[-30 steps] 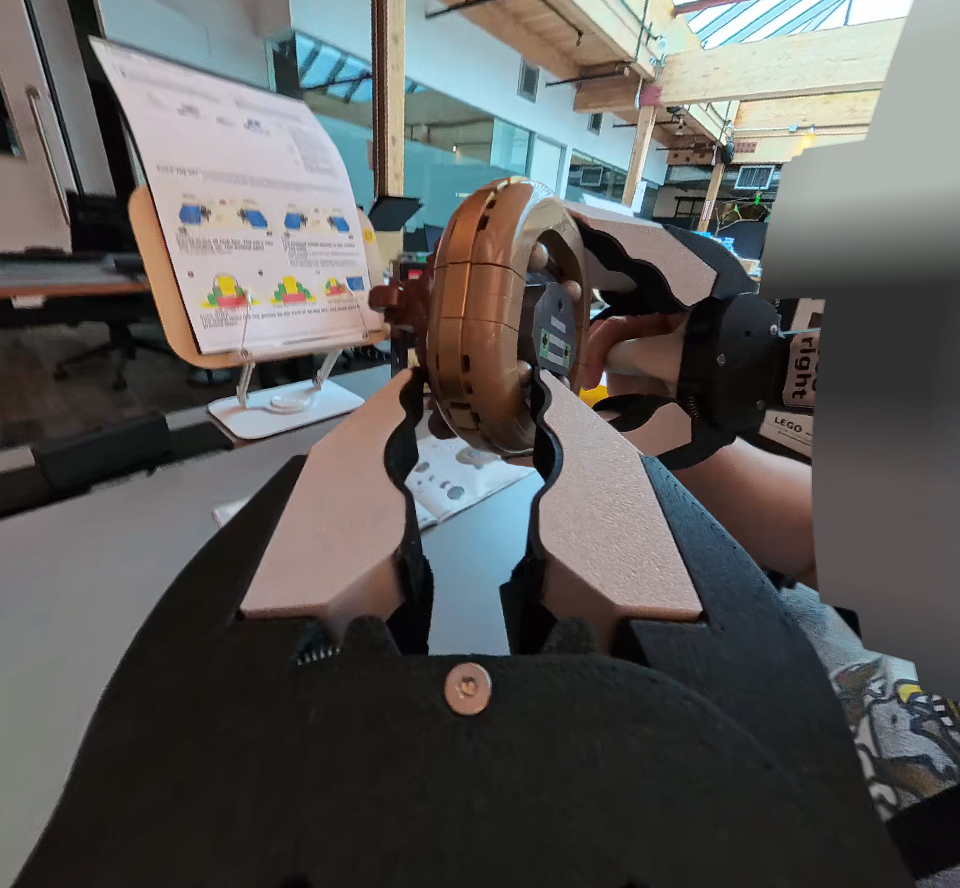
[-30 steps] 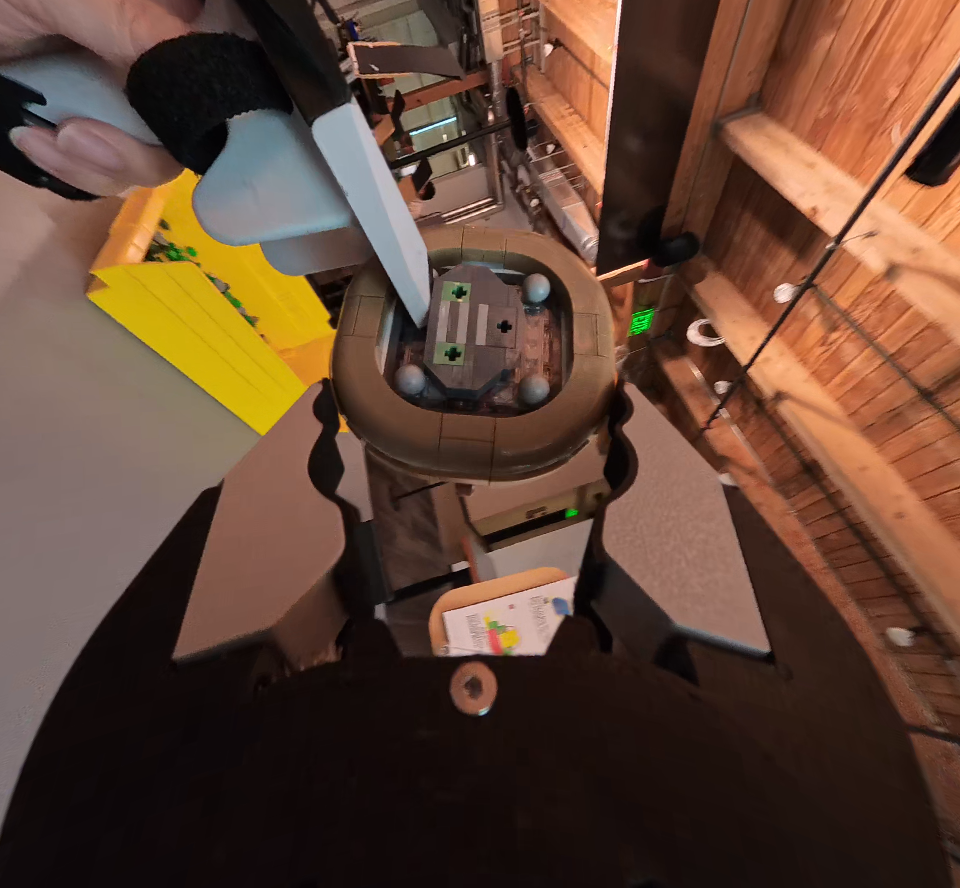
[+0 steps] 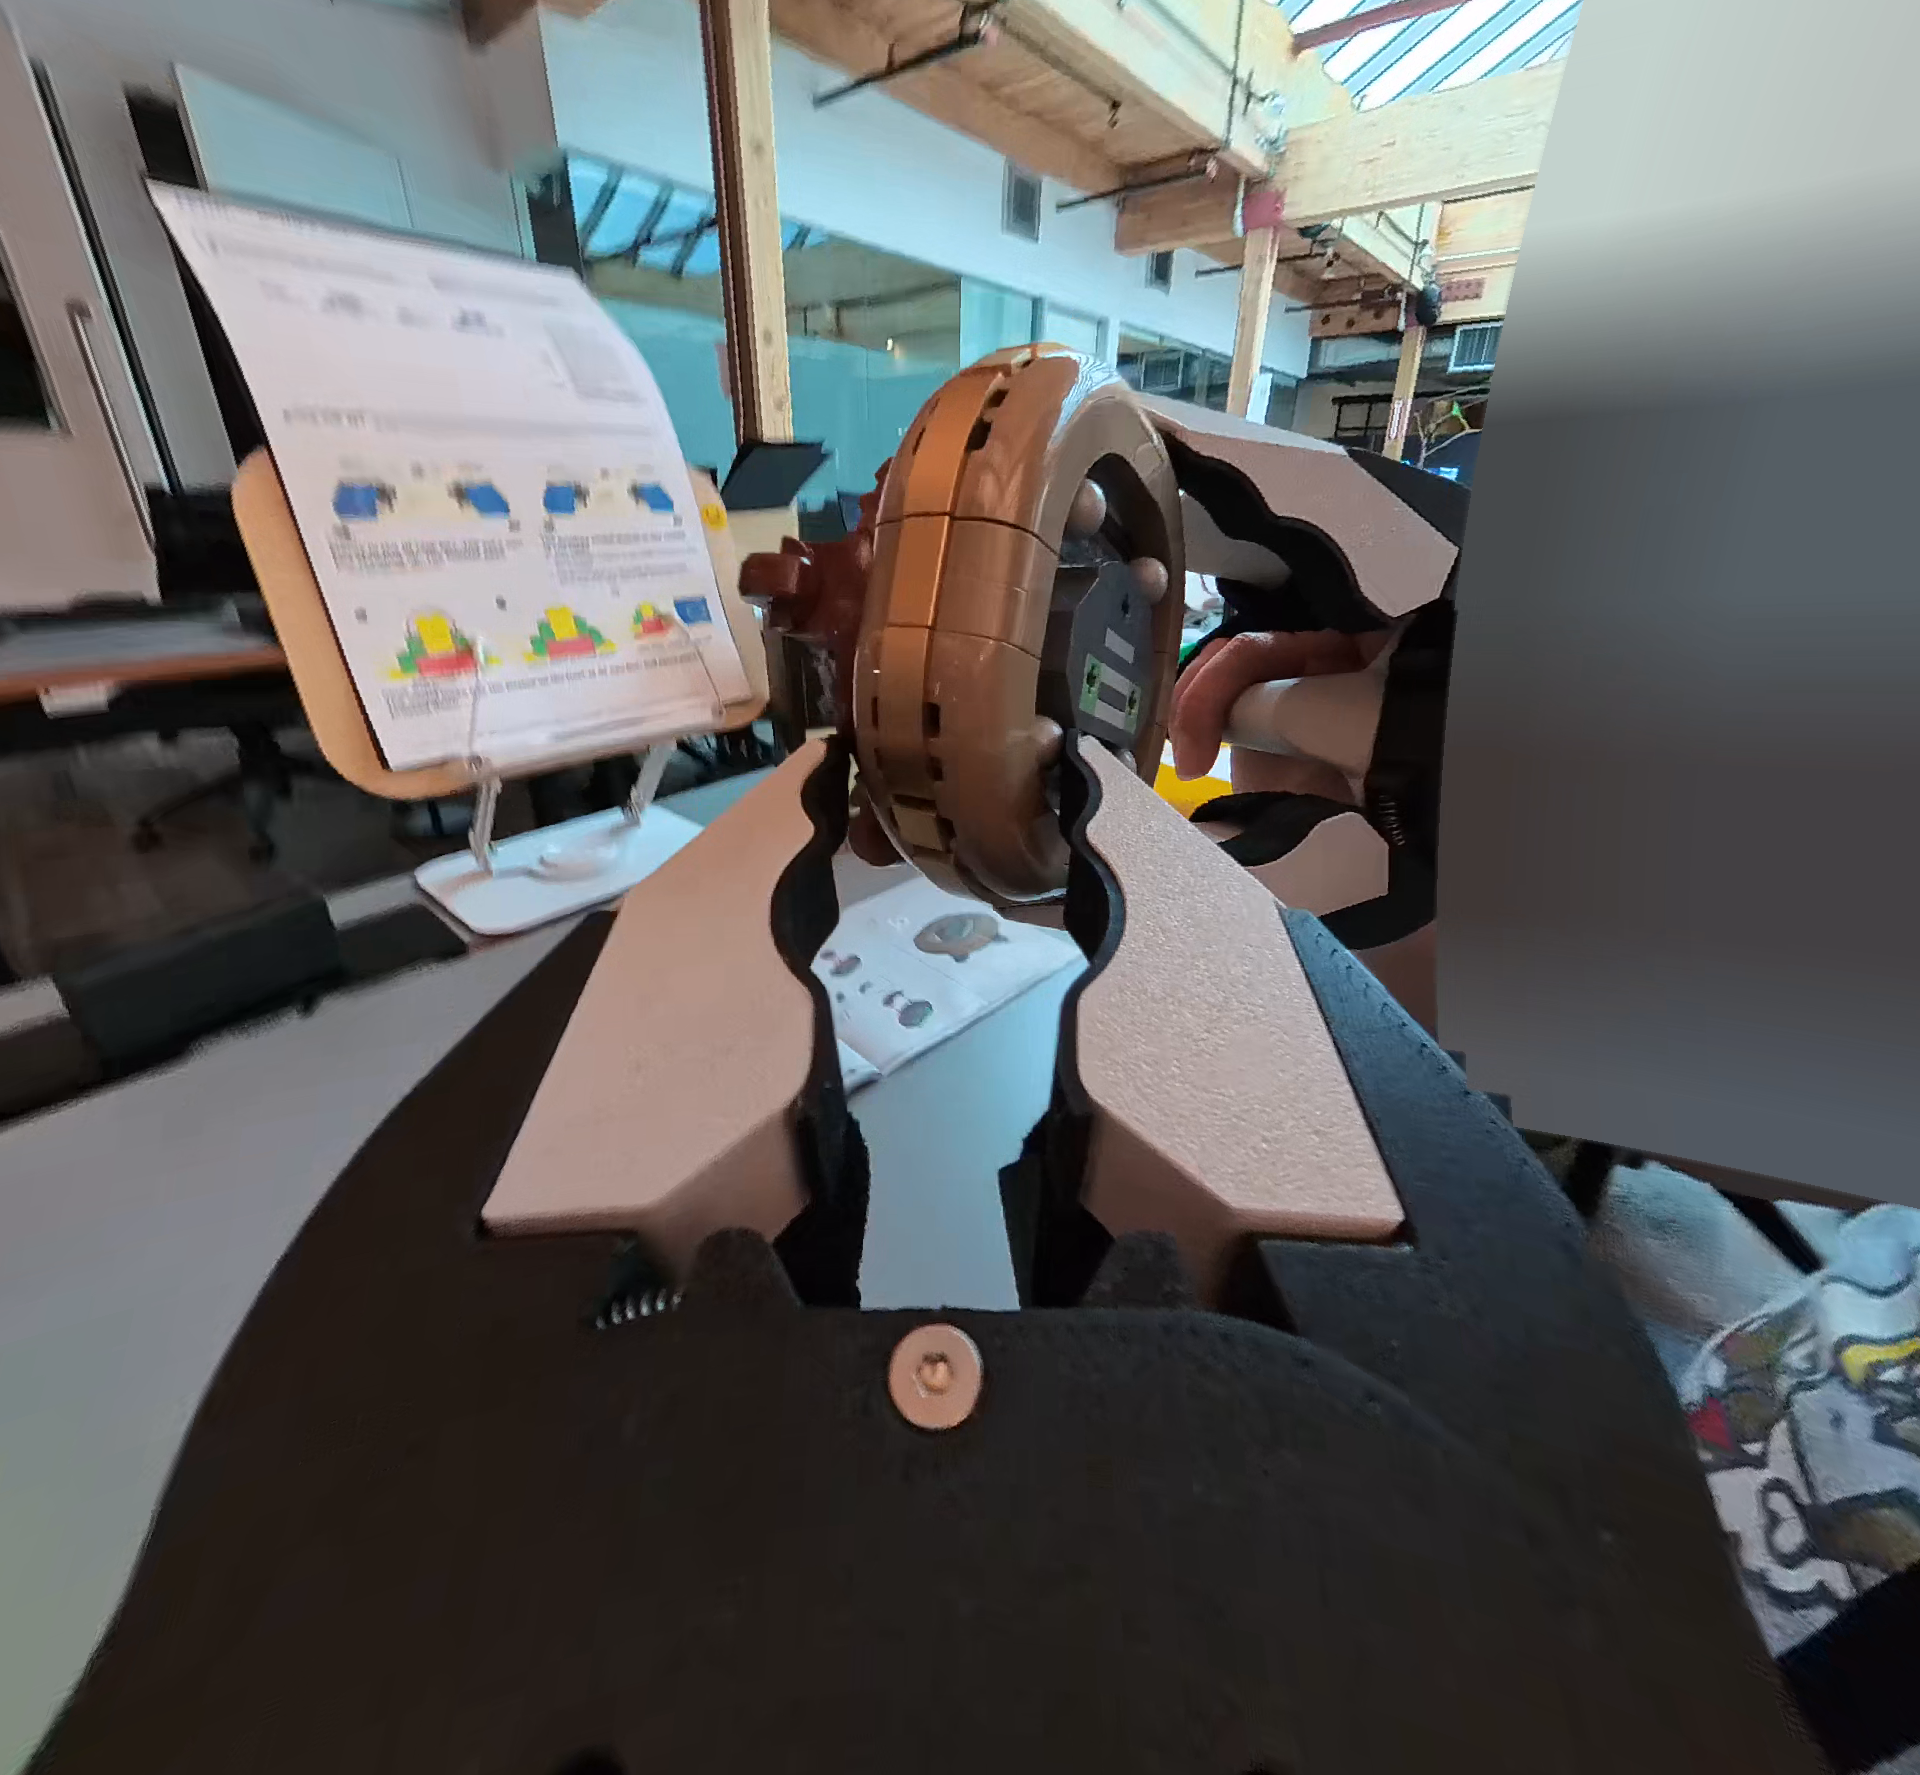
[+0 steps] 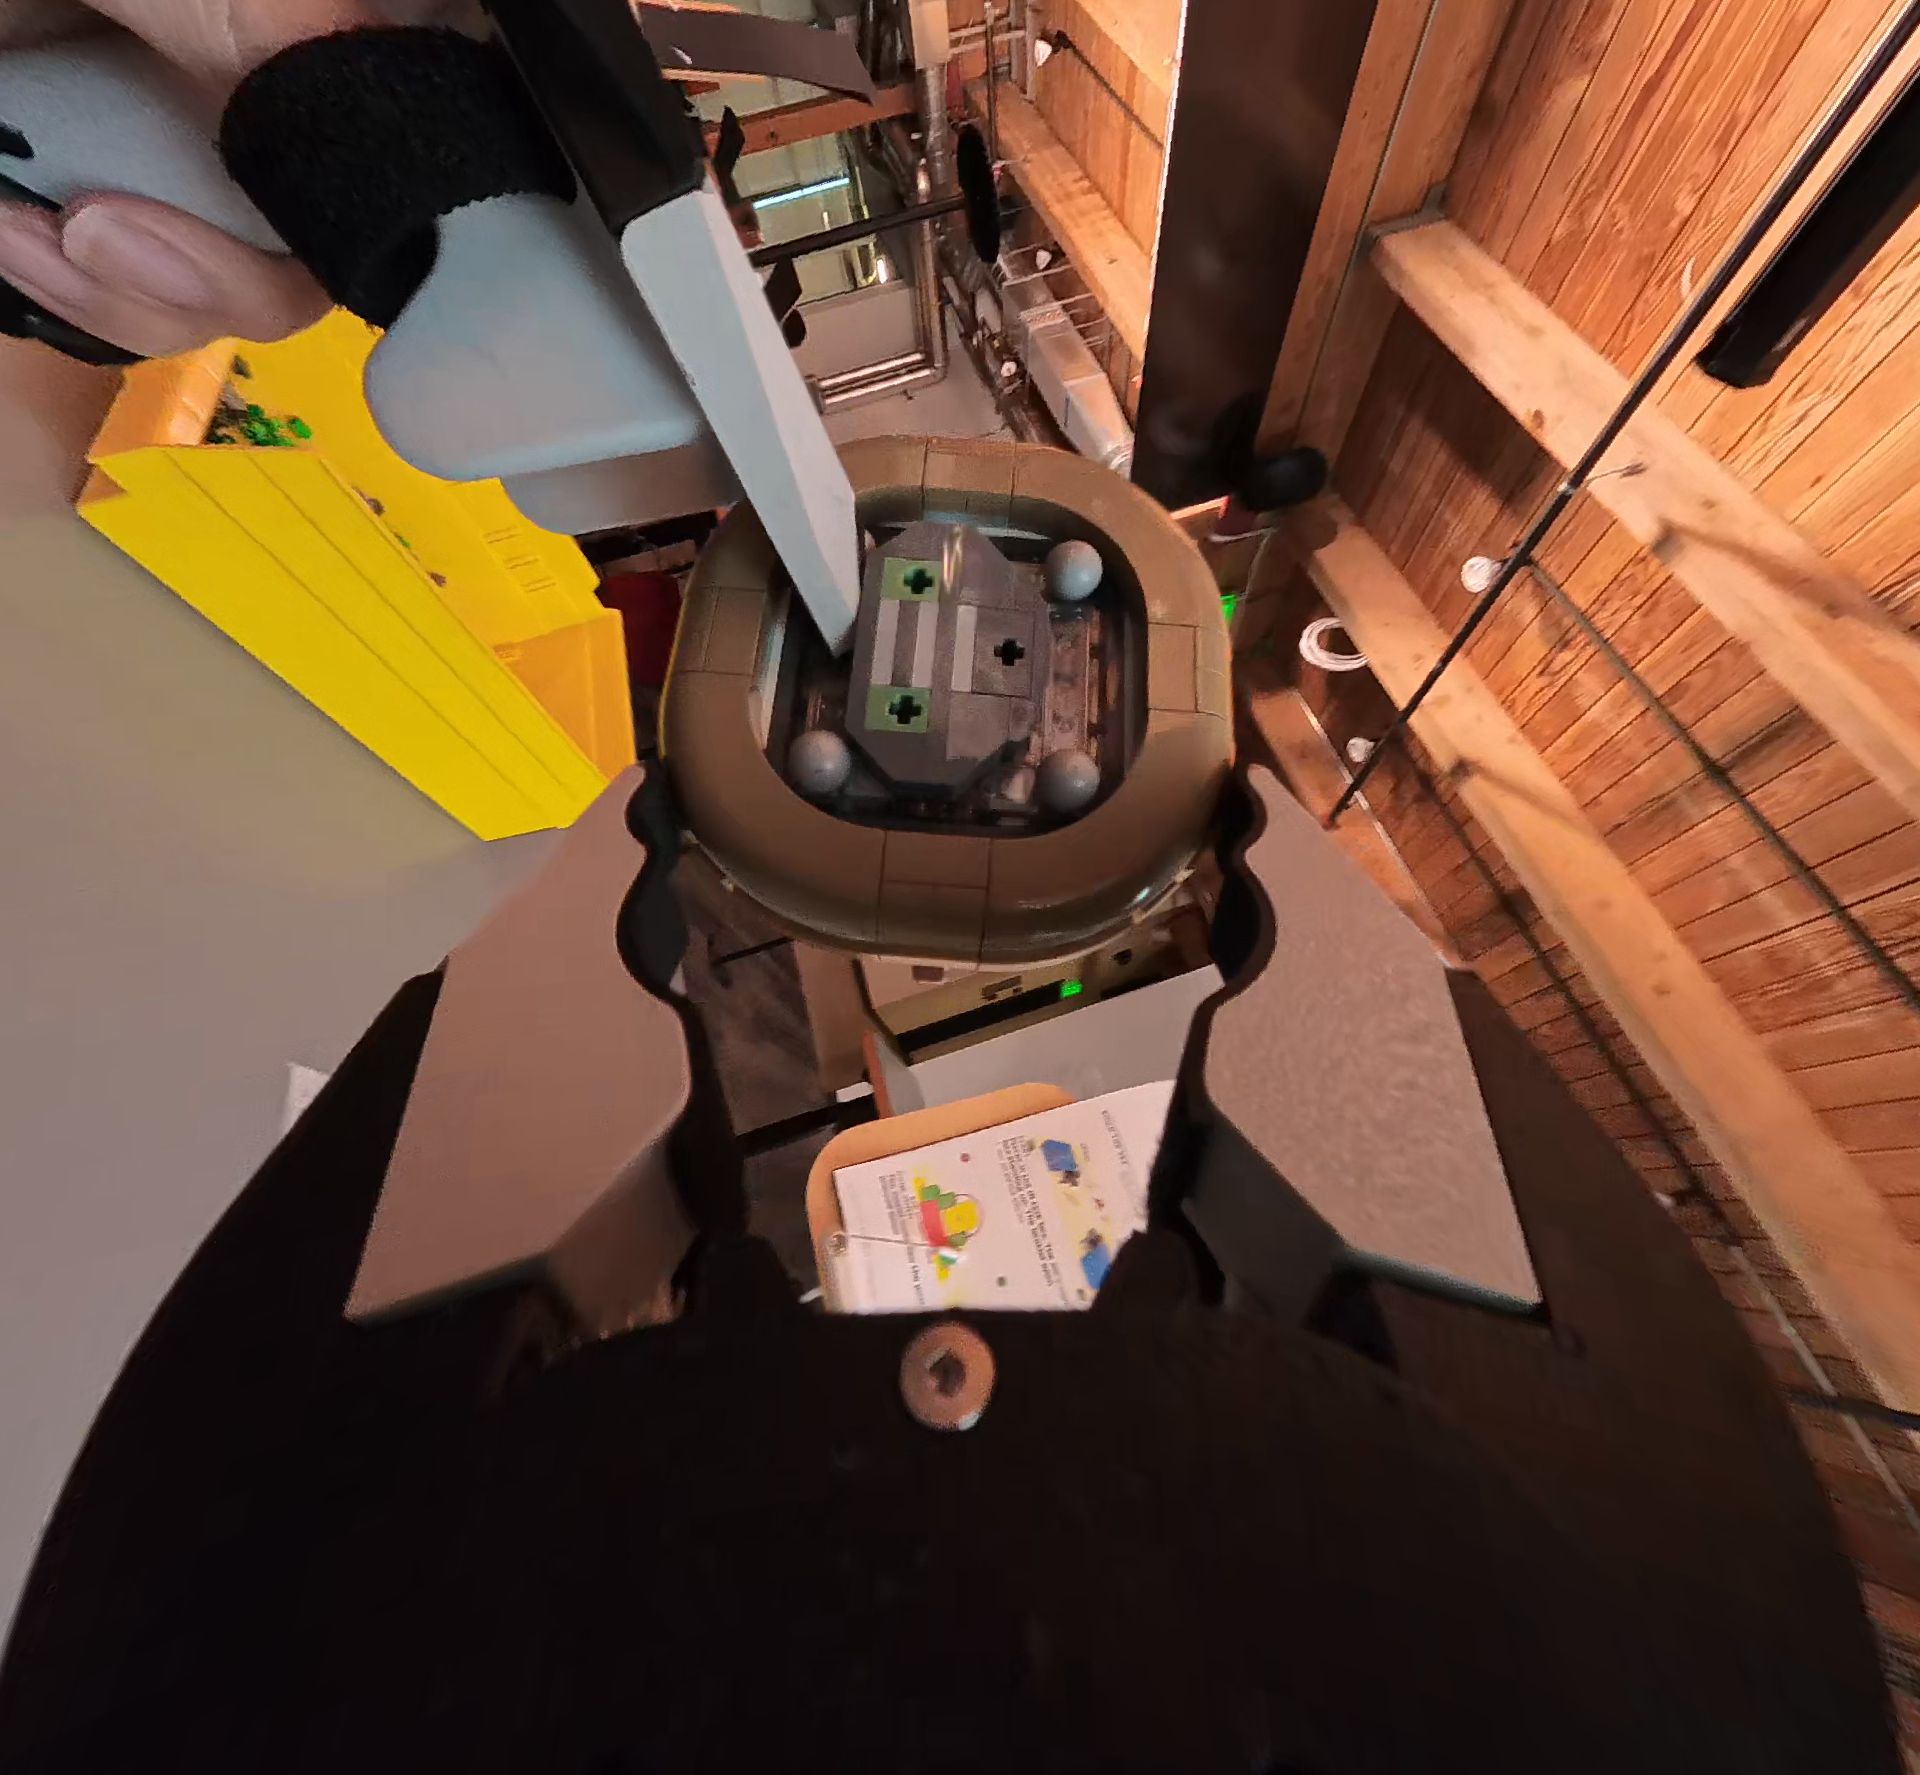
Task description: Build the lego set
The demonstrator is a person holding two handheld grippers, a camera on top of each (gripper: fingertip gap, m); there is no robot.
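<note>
A: The left gripper [image 3: 951, 790] pinches the rim of the rounded tan-brown brick ring with a dark grey core [image 3: 997, 624], jaws narrowed onto its edge; the right gripper [image 4: 940, 852] straddles that ring at its tips, touching both flanks.

B: Beyond it?

A: The yellow plastic parts bin [image 4: 343, 603], left of the right claw; the paper instruction sheet on its stand [image 3: 468, 520], farther left of the left claw.

B: Risk?

A: Likely opposing pulls split the ring's curved bricks; the edge grip may slip.
</note>
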